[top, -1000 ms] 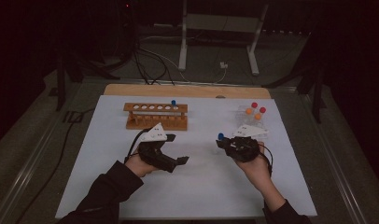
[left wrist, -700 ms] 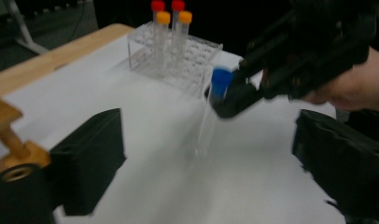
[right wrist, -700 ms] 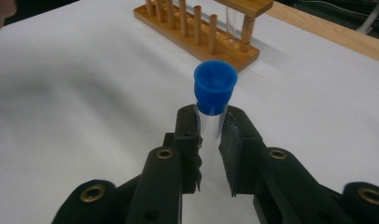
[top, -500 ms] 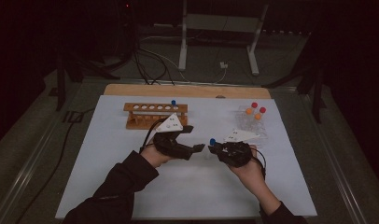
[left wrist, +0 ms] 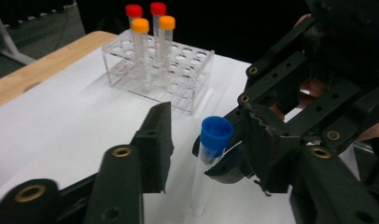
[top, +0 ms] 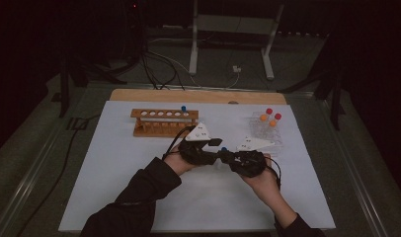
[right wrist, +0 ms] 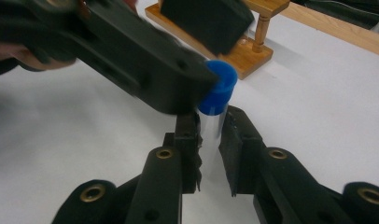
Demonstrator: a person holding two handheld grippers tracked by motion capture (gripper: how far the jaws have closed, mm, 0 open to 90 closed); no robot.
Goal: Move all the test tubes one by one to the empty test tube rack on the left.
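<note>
the right gripper [right wrist: 210, 154] has its jaws clamped on a blue-capped tube [left wrist: 214, 136] held upright over the table [top: 114, 163], the left gripper [left wrist: 211, 140] jaws apart around its cap, while the clear rack [left wrist: 178, 91] holds four capped tubes.

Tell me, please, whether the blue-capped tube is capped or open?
Capped: the blue cap sits on the tube, which the right tongs clamp.

wooden rack [top: 164, 122] left; clear rack [top: 265, 128] right; tube [left wrist: 209, 158] between tongs

High view dim, surroundings near black; table [top: 114, 163] moderately lit. Gripper views brighter; near left claw [right wrist: 131, 56] blurred.
</note>
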